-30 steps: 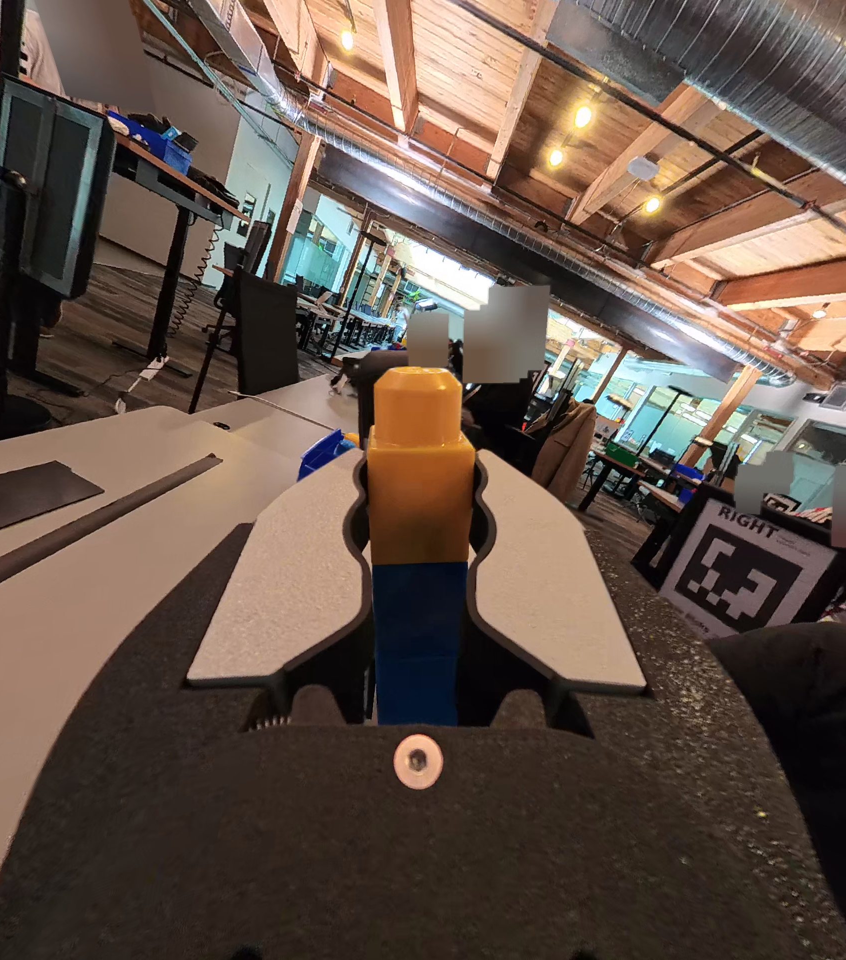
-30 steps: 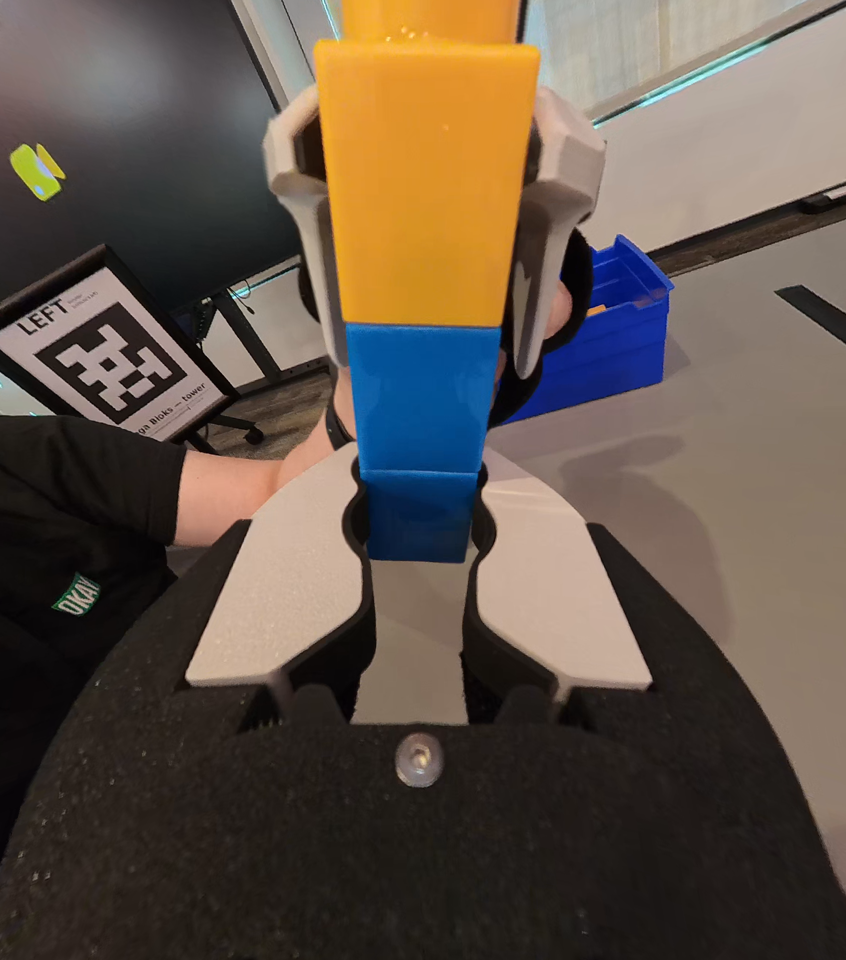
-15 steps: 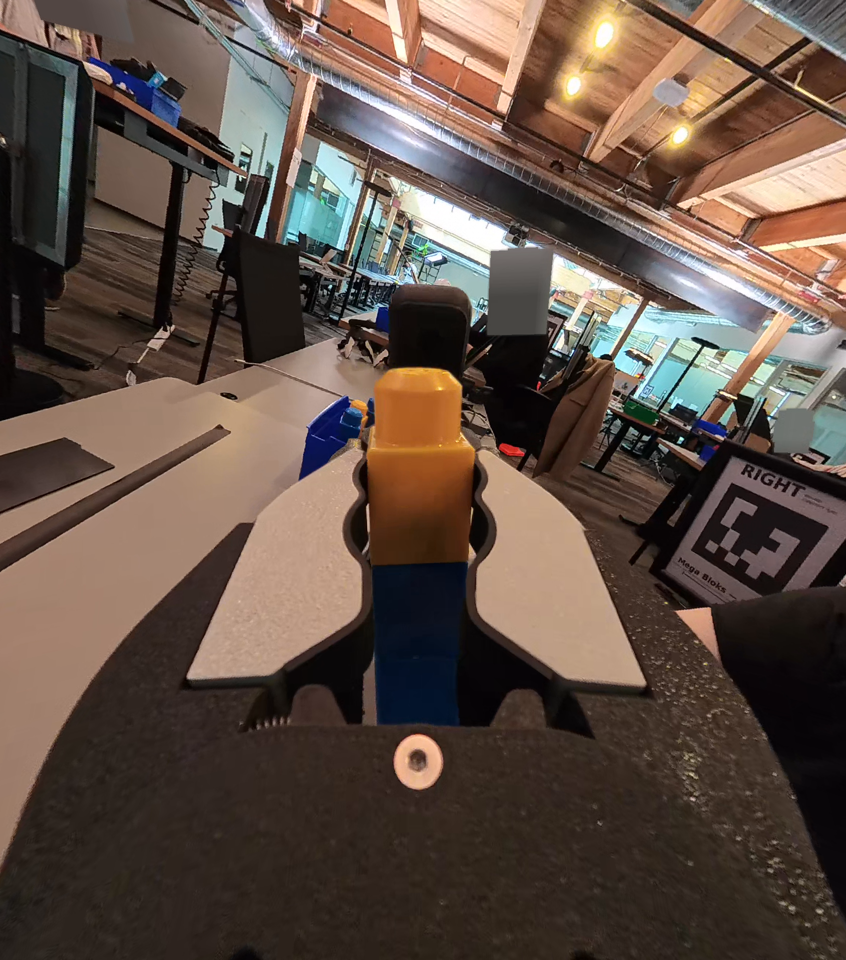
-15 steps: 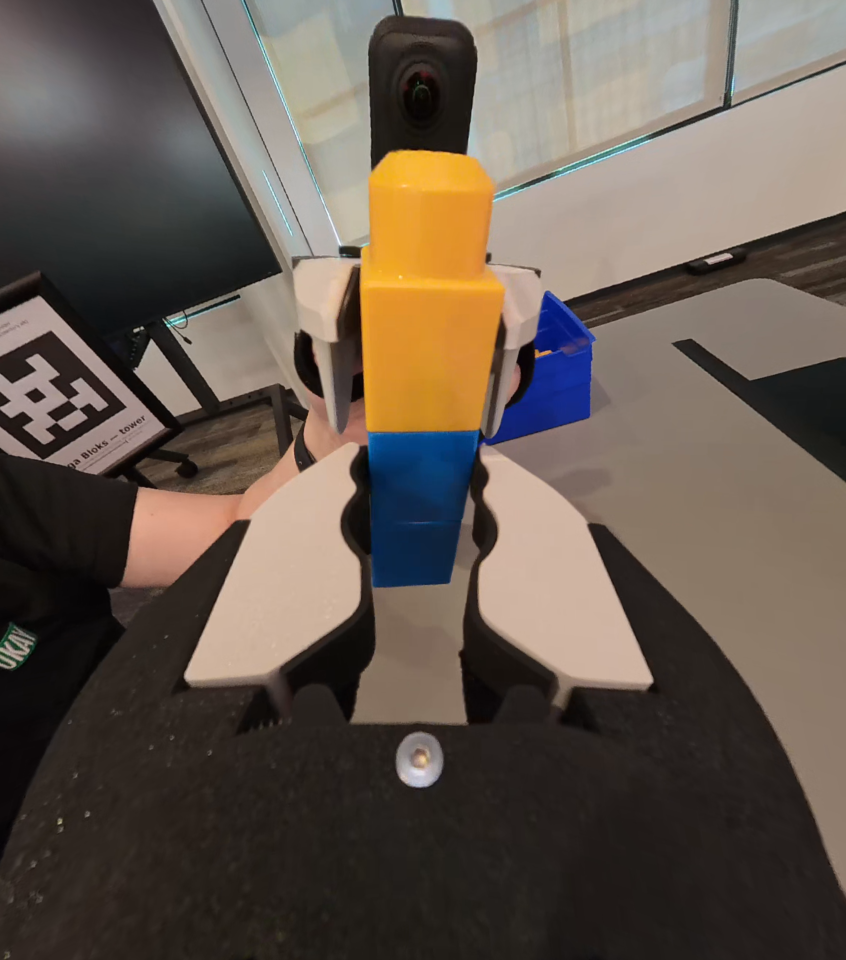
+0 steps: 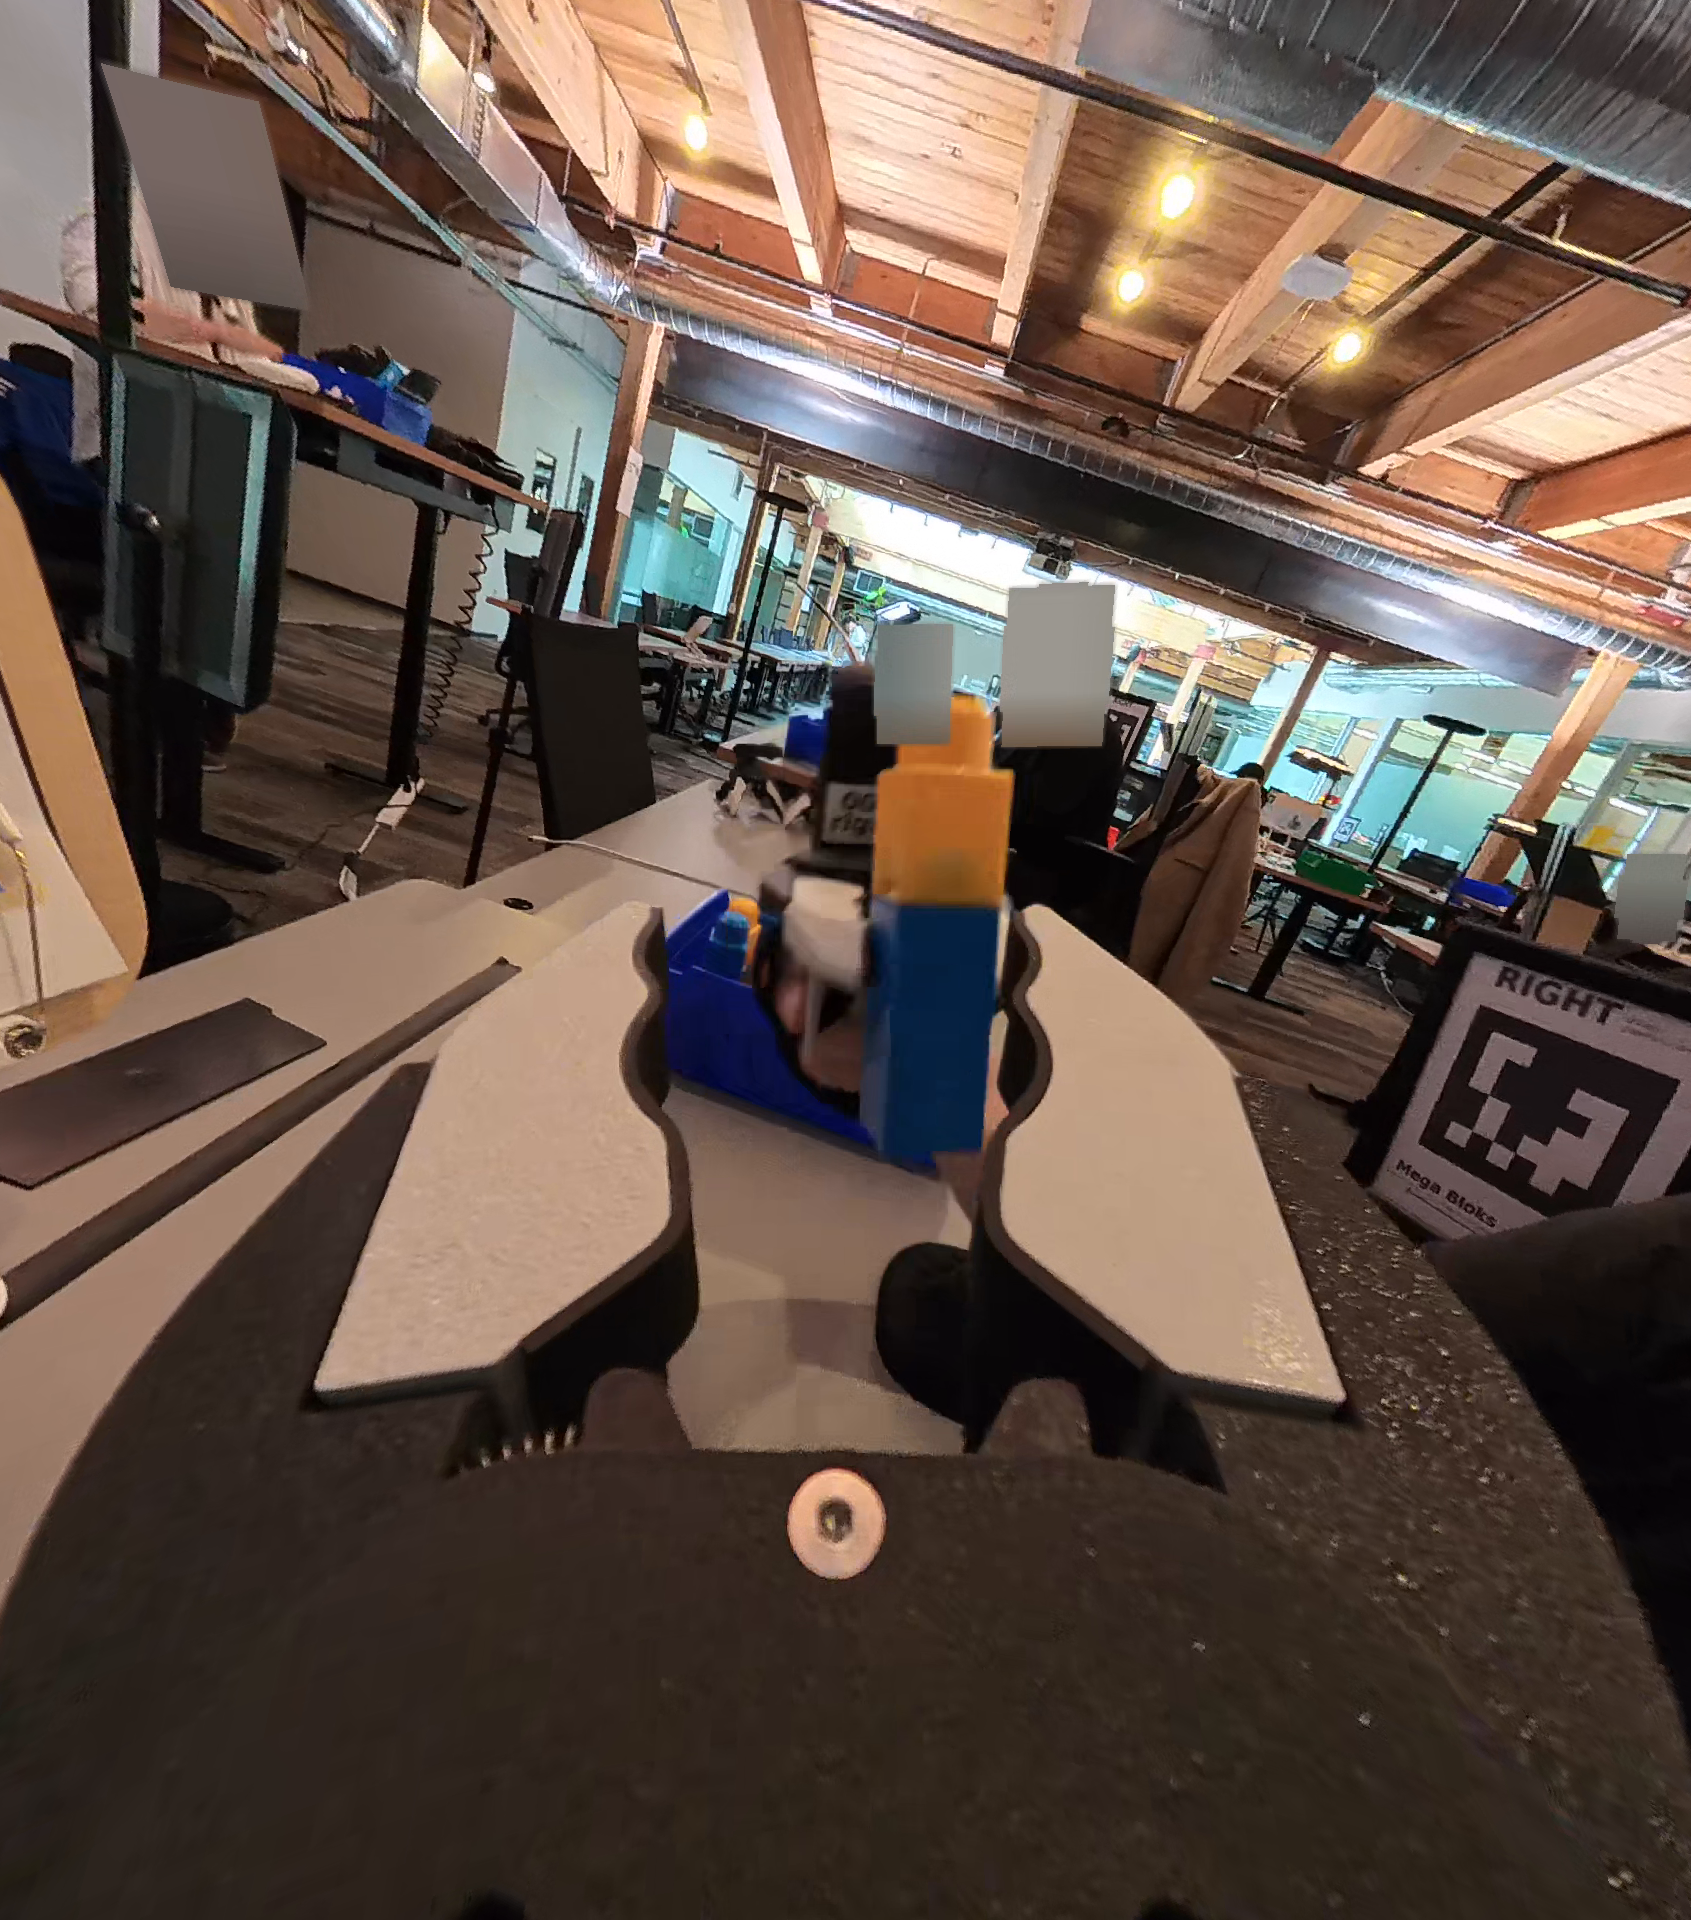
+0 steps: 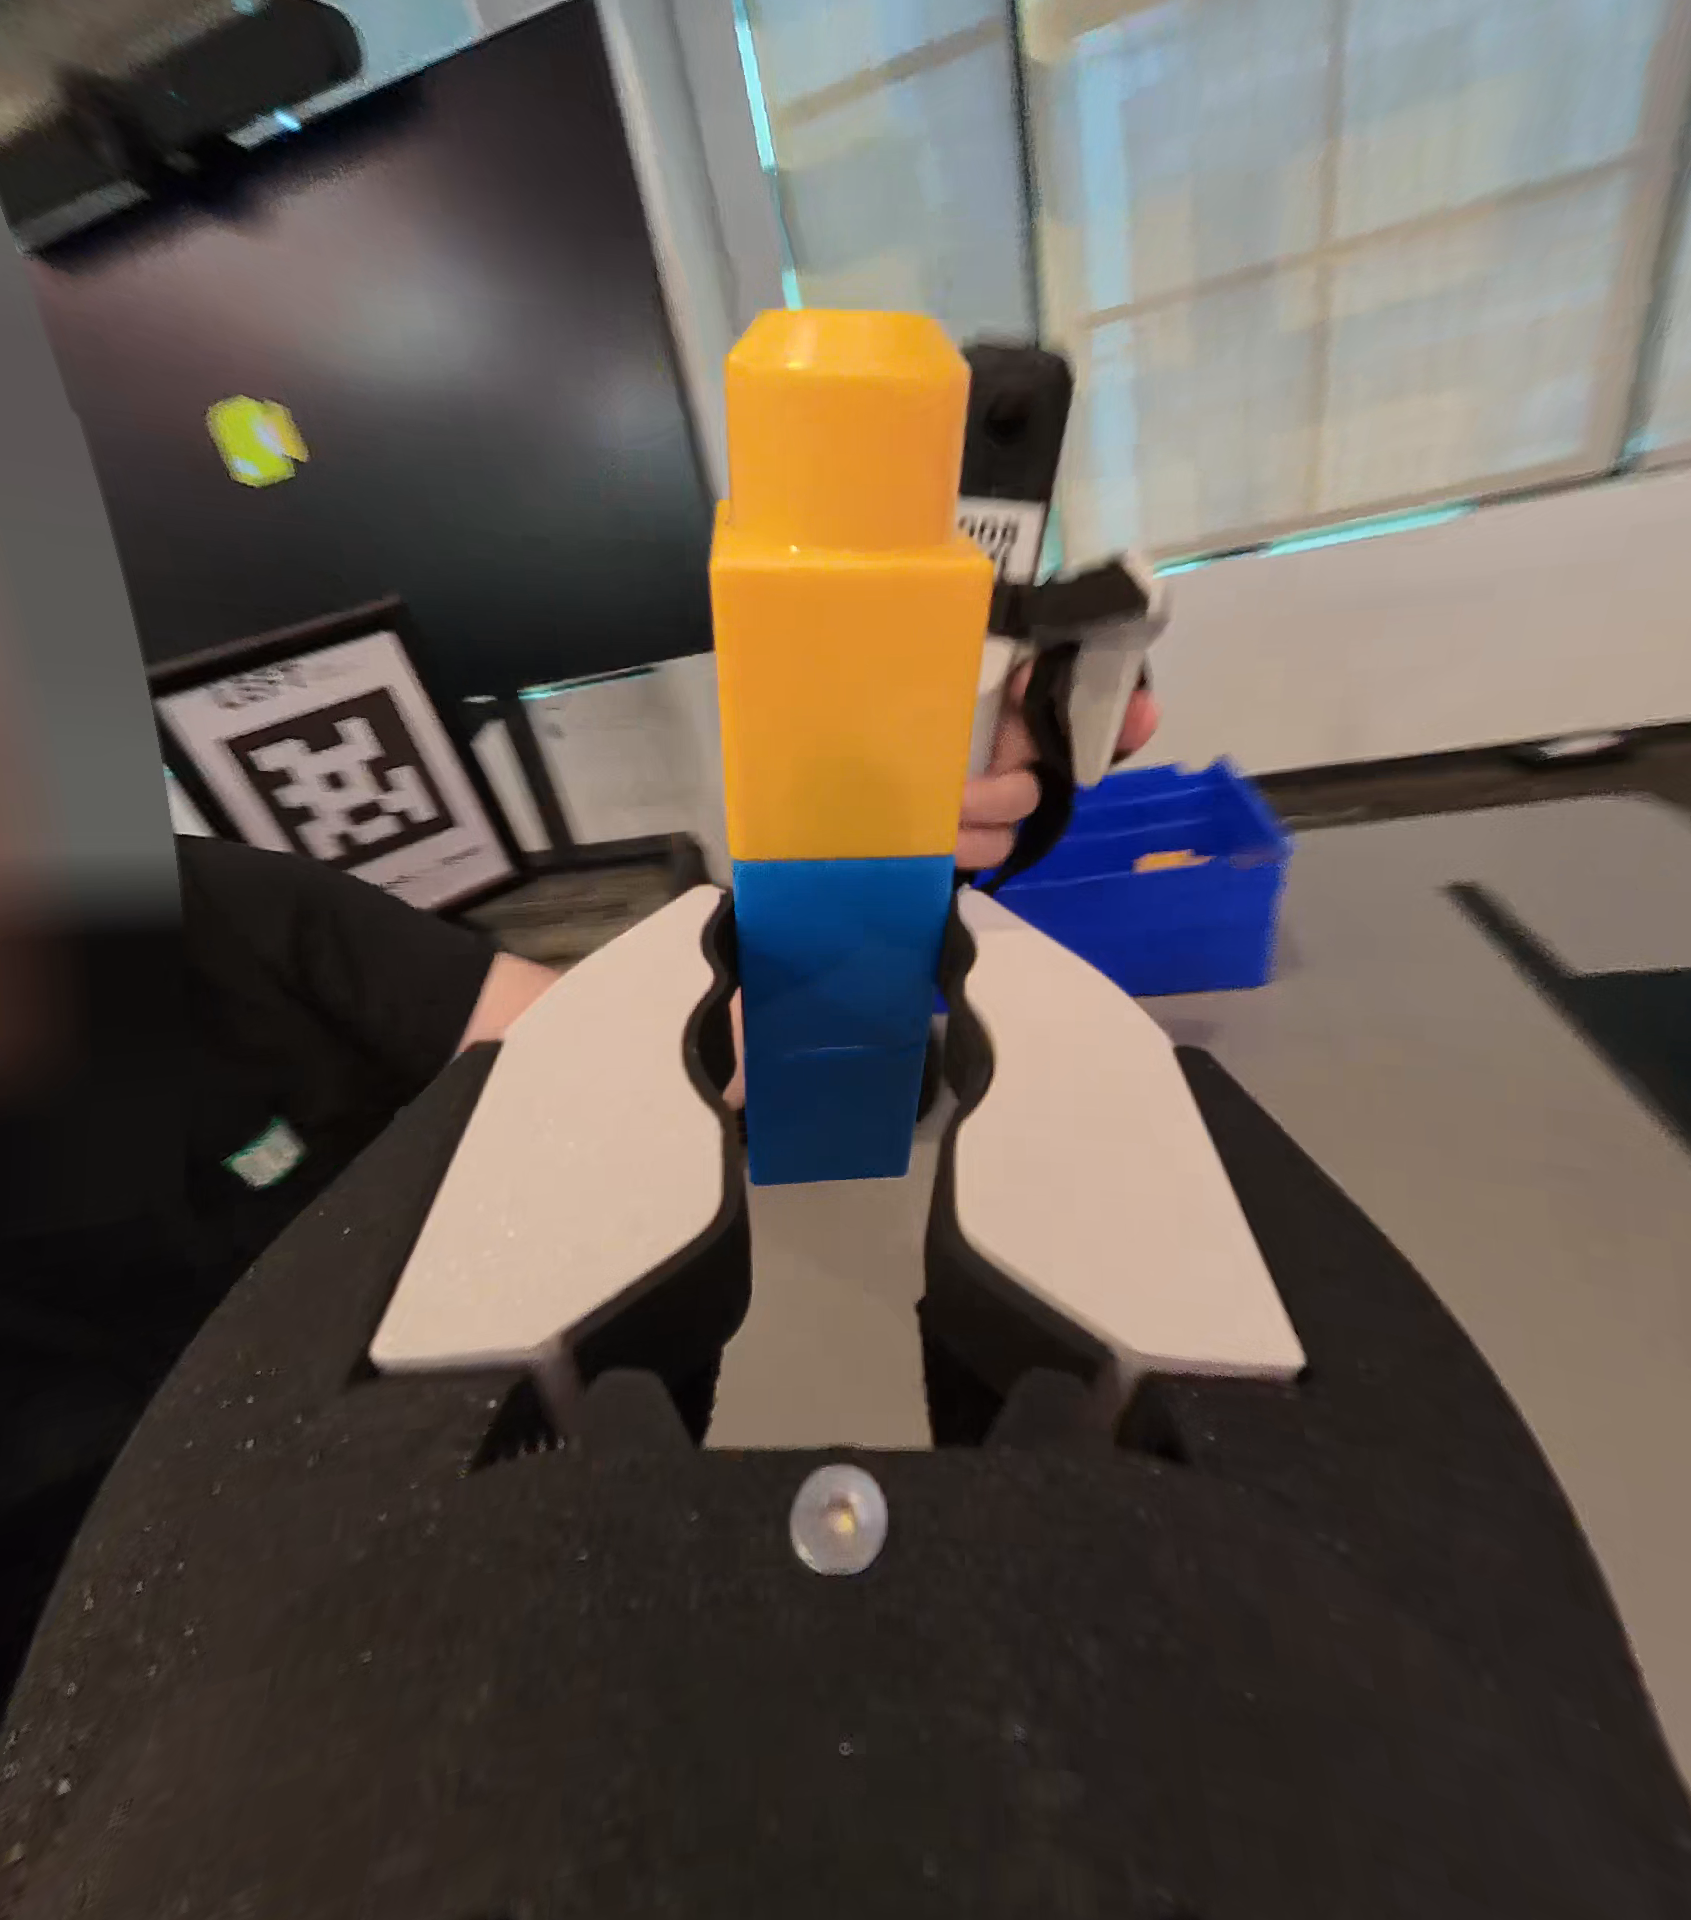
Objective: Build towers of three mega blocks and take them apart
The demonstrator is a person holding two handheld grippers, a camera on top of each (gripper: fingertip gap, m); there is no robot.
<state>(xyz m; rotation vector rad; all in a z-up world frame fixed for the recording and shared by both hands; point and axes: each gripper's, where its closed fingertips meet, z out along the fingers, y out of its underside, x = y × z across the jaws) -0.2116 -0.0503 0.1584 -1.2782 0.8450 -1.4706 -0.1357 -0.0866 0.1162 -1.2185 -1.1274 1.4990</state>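
Grey counter (image 5: 197,997), blue bin (image 6: 1153,894) on it; timber ceiling in the left view only, windows in the right. Right gripper (image 6: 836,935): fingers clamped on the tower's blue block (image 6: 836,997), yellow block (image 6: 846,707) atop. Left gripper (image 5: 830,997): fingers apart, empty.

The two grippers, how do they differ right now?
The right gripper is shut on the tower, clamping its blue blocks; the left gripper is open and holds nothing. The tower stands upright between the right gripper's fingers, while in the left wrist view it sits beyond the left gripper's fingertips, close to one finger. Both have pale fingers on black bodies, and both are hand-held above the grey table.
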